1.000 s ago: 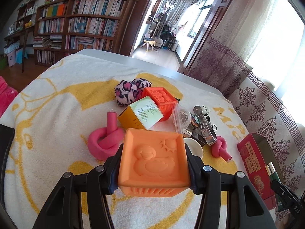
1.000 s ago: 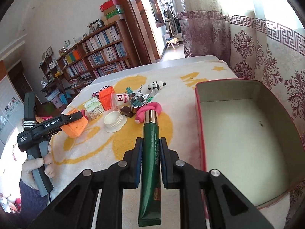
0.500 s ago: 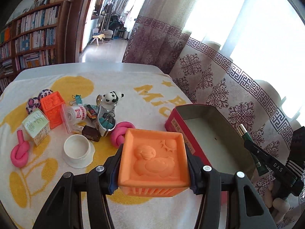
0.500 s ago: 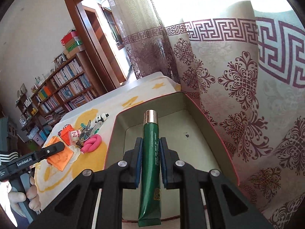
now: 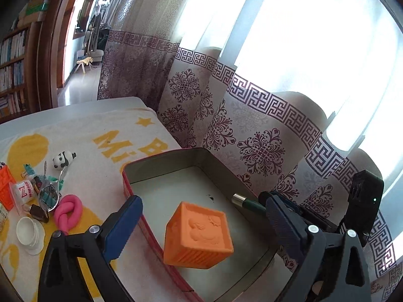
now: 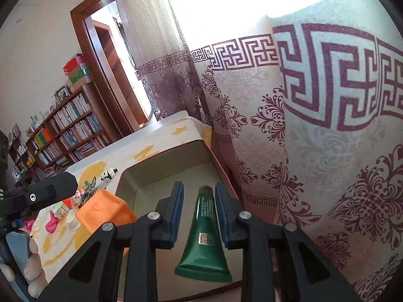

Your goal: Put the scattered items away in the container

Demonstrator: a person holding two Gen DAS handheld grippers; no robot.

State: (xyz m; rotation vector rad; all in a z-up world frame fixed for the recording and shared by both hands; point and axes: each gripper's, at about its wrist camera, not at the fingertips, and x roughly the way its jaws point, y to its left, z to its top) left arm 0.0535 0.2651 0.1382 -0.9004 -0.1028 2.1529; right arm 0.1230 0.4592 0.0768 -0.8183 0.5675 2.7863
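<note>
Green tube (image 6: pixel 205 236) lengthwise between parted right gripper (image 6: pixel 199 201) fingers, cap pointing forward

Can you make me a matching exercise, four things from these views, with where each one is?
1. orange cube
2. green tube
3. panda toy
4. white cup

A. on the blanket next to the pink knot
B. between the open right gripper fingers
C. over the tin, between the open left gripper fingers
D. on the blanket, beyond the clutter

1-C, 2-B, 3-D, 4-A

Both sets of jaws, clamped half a second ago, now stand apart: the orange block (image 5: pixel 199 236) and green tube (image 6: pixel 205 229) are released over the red tin (image 5: pixel 161 156).
</note>
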